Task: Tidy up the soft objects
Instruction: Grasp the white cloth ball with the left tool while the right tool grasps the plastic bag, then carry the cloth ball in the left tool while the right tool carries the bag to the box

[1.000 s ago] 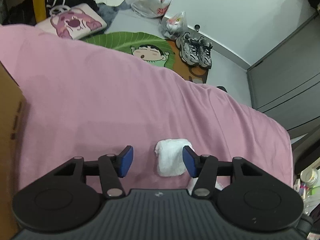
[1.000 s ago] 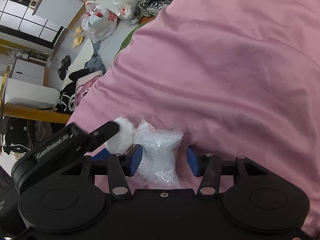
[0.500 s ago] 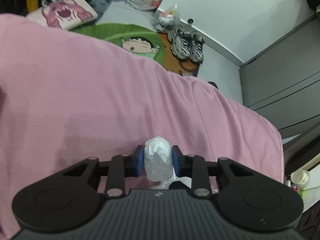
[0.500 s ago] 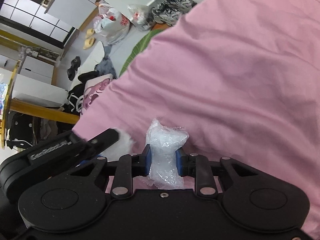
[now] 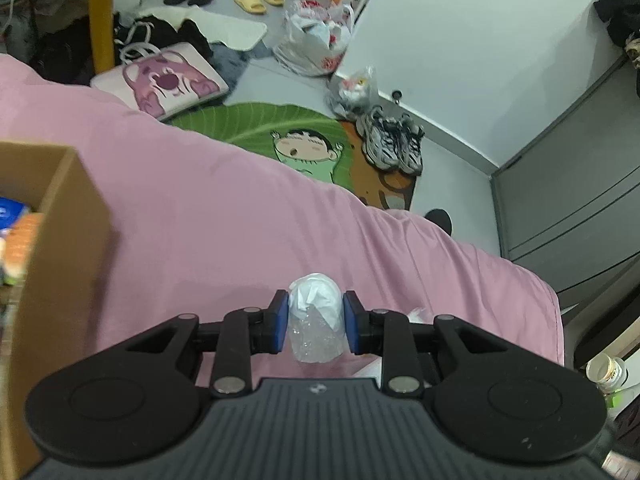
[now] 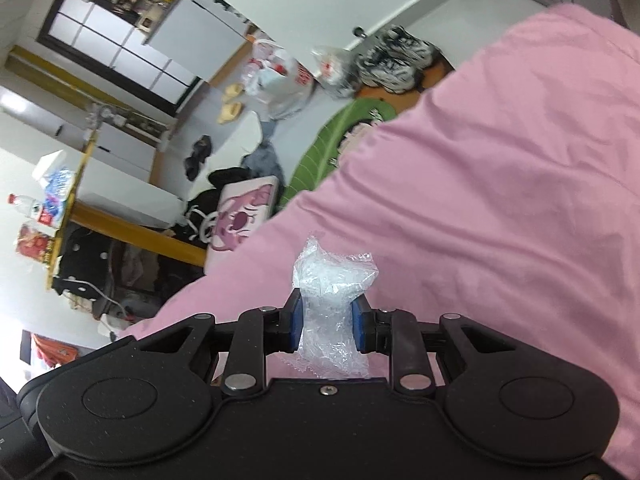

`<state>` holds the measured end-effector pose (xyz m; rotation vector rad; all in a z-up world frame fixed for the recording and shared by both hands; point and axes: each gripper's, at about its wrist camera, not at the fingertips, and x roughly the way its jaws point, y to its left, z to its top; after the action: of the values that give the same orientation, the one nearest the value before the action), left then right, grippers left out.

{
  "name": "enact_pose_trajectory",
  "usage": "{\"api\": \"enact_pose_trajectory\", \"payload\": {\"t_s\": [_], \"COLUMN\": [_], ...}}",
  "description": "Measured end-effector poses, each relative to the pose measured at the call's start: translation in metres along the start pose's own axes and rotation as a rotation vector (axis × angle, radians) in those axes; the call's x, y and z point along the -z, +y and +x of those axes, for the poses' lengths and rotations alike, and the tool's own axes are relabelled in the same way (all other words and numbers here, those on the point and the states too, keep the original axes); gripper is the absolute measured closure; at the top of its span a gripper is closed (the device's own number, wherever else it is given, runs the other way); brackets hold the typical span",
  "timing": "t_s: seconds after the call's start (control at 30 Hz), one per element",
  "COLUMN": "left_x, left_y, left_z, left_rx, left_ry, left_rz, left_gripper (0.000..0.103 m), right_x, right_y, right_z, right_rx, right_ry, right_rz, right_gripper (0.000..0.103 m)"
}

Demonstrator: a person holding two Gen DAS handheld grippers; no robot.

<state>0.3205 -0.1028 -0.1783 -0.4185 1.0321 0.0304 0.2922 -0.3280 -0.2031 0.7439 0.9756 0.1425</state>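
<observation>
White soft bundle (image 5: 316,322) in clear wrap sits squeezed between the left gripper's (image 5: 316,322) blue pads above the pink sheet (image 5: 224,216) (a brown box (image 5: 60,248) stands on it), while the right gripper (image 6: 328,318) pinches a crinkly clear packet (image 6: 330,300) over that sheet.

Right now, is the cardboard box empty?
No. The cardboard box at the left of the left wrist view already holds colourful packets.
</observation>
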Motion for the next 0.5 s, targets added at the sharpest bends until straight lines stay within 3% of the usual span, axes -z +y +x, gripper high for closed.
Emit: {"api": "enact_pose_trajectory", "payload": {"t_s": [0.5], "left_x": [0.001], "left_y": [0.014], "left_z": [-0.081], "left_rx": [-0.037], "left_ry": [-0.126], "left_rz": [0.007], "left_gripper": [0.075], "right_x": [0.009], "right_y": [0.027], "right_z": [-0.036], "right_rx": [-0.087], "right_ry": [-0.082], "right_rz": [-0.096], "right_gripper": [0.079]}}
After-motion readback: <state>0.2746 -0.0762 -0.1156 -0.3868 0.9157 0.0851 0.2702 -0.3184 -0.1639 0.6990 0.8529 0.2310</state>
